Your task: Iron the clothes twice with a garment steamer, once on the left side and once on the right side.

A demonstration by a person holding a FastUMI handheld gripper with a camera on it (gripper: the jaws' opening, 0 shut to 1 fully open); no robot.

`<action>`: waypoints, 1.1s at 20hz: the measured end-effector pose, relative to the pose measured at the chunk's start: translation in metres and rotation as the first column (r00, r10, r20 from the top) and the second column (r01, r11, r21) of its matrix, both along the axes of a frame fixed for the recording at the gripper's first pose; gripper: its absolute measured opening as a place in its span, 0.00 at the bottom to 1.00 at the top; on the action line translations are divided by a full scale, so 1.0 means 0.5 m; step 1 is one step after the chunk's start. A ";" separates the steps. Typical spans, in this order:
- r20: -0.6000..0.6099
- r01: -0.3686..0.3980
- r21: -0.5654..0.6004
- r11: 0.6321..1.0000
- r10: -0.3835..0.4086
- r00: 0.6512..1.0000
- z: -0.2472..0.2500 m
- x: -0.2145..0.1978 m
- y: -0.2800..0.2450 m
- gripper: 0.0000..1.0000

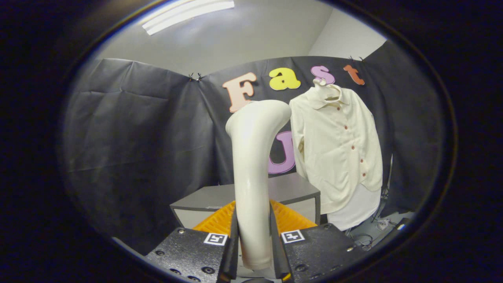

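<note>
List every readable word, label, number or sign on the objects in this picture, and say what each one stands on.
No readable text on any object.
Gripper, its fingers shut on the steamer handle: two square black-and-white marker tags, patterns only, no words or numbers.
Garment steamer: plain, no brand or label visible.
Shirt hanging on the booth wall: buttons only, no print or tag.
Orange crate and grey cabinet: no markings visible.

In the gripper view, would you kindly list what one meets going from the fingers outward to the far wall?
Gripper, its fingers shut on the steamer handle → orange basket → grey table → cream shirt hanging → black wall cloth.
</note>
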State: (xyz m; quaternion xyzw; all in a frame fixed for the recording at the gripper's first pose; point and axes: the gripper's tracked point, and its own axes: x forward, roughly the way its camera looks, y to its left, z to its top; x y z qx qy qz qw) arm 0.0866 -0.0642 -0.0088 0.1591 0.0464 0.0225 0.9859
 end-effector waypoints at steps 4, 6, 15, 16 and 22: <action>0.062 -0.003 -0.080 0.997 0.007 0.998 0.040 -0.031 0.045 0.35; 0.092 -0.018 -0.091 0.996 0.026 0.995 0.053 -0.054 0.076 0.35; 0.094 -0.078 -0.143 0.987 0.092 0.991 0.039 -0.138 0.157 0.35; 0.098 -0.081 -0.144 0.986 0.095 0.991 0.042 -0.143 0.157 0.35; 0.112 -0.061 -0.157 0.986 0.079 0.991 0.039 -0.160 0.142 0.35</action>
